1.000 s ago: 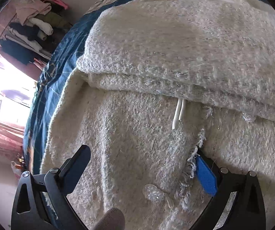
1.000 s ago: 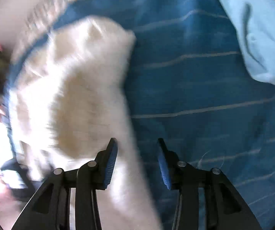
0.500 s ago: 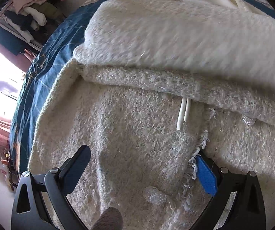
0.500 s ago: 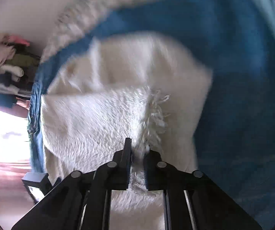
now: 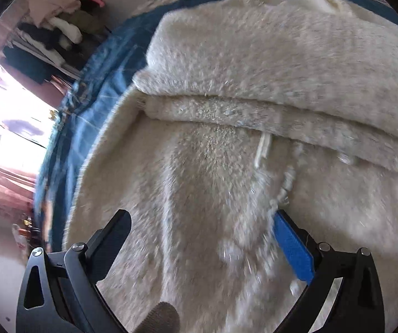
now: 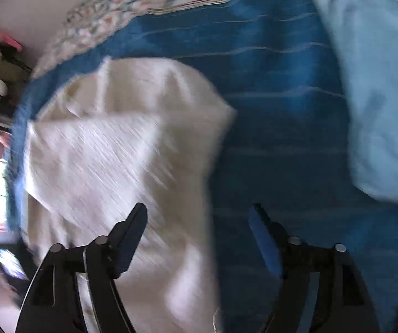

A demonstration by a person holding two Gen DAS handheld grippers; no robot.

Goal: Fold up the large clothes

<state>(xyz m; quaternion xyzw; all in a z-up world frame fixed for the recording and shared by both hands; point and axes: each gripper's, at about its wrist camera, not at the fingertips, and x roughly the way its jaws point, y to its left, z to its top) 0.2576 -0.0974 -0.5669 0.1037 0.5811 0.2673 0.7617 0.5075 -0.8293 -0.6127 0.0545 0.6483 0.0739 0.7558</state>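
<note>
Since half a second ago your right gripper [image 6: 197, 219] has let go: its jaws, then pinched on the fringed edge of the cream garment [image 5: 254, 88], now stand wide apart, one finger over the fabric and the other over the blue bedspread [image 6: 276, 88]. Your left gripper [image 5: 203, 226] has hardly shifted and is likewise spread wide, straddling the lower panel without gripping it.

Largest first: the bedspread covers the bed and serves as your folding surface, which is why the garment lies spread flat across it. On it, the fuzzy cream garment fills the left wrist view, its upper part already doubled over so a thick folded edge [image 5: 268, 119] runs across the middle. That fold likely explains the release: the layer appears laid down, so the work looks partly done, with the lower panel still to bring up. From the right wrist view the garment sits left of centre, its corner reaching toward bare bedspread; motion blur hides finer detail.

A pale blue pillow or cloth [image 6: 379, 97] lies at the right of that view, apart from the garment. A patterned sheet [image 6: 132, 8] edges the far side. Beyond the bed, a heap of clothes [image 5: 57, 8] is stacked against the wall. Smallest, a white cord [image 5: 262, 152] pokes from under the fold, beside the frayed fringe [image 5: 285, 183]. No container is visible.
</note>
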